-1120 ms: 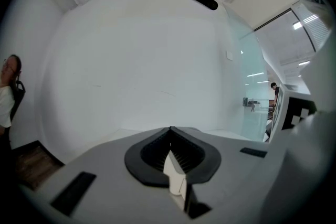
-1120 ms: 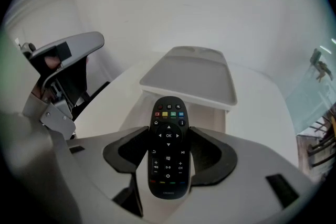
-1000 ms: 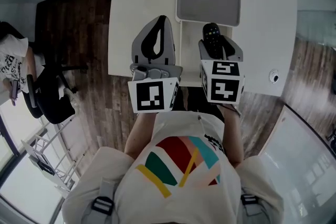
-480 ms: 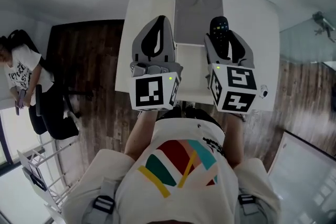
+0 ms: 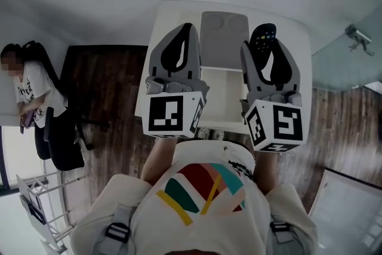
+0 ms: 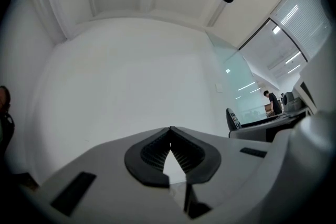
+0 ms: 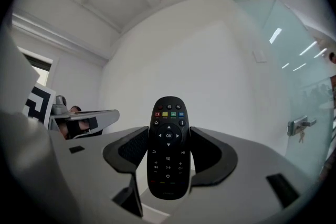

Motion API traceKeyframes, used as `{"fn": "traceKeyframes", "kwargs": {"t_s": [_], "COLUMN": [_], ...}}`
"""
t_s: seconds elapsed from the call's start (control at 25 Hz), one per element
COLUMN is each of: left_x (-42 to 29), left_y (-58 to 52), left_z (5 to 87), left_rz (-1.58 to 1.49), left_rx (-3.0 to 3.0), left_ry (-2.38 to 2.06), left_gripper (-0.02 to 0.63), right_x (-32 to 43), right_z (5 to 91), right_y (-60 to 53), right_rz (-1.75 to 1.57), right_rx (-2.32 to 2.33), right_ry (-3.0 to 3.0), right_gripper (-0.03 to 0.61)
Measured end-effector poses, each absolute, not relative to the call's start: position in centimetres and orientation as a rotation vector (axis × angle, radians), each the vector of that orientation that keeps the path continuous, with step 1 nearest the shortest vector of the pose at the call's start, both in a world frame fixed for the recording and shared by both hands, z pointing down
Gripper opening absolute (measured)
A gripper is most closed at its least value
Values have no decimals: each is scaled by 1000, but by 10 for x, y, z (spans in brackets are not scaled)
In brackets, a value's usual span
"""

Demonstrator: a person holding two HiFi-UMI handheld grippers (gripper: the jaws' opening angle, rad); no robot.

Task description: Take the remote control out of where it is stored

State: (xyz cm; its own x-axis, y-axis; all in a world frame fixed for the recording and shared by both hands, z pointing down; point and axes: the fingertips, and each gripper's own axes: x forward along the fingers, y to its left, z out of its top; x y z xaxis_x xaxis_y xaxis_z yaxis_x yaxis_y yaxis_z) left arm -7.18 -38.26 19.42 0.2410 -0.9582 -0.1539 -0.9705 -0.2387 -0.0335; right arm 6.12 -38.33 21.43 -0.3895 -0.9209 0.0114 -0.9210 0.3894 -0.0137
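1. Black remote control [image 7: 168, 150] is clamped between the two pads of the right gripper [image 7: 168, 134]. Its button face is turned to the camera and its coloured keys sit at the top end.
2. Jaws of the right gripper are held well apart, spread by the width of the remote, with a pad pressed on each long side.
3. Upper half of the remote is seen past the jaw tips; the lower end sits down between the pads.
4. Jaws of the left gripper [image 6: 169, 131] are brought together at the tips, and nothing is held between them.
5. Both grippers are pointed about level at a plain white wall [image 6: 131, 71].
6. A marker cube is carried at the rear of each gripper, left [image 5: 170, 116] and right [image 5: 276, 125].
7. From the head view the remote is seen over the far right part of the white tabletop [image 5: 173, 27], raised above it and outside the drawer.
8. An open white drawer [image 5: 222, 92] is seen between the two grippers, at the near edge of the tabletop.
9. A grey tray [image 5: 224, 33] is laid on the tabletop just beyond the drawer.
10. A striped white shirt [image 5: 203, 188] is seen below the grippers.
11. Dark wood floor [image 5: 107, 86] is seen left of the tabletop, with a black chair [image 5: 59, 140] and a seated person [image 5: 30, 92] on it.
12. A glass partition [image 7: 294, 76] is seen at the right in the right gripper view.
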Motion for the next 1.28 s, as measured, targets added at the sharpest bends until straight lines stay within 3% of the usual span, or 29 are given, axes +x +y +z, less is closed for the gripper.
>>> {"fn": "traceKeyframes", "kwargs": {"t_s": [1.28], "left_x": [-59], "left_y": [-358], "left_z": [174], "left_rz": [150], "left_rx": [-2361], "left_ry": [1804], "left_gripper": [6], "right_x": [72], "right_z": [204], "right_y": [-349], "right_rz": [-61], "right_rx": [1764], "right_ry": [-2660], "right_gripper": [252]}}
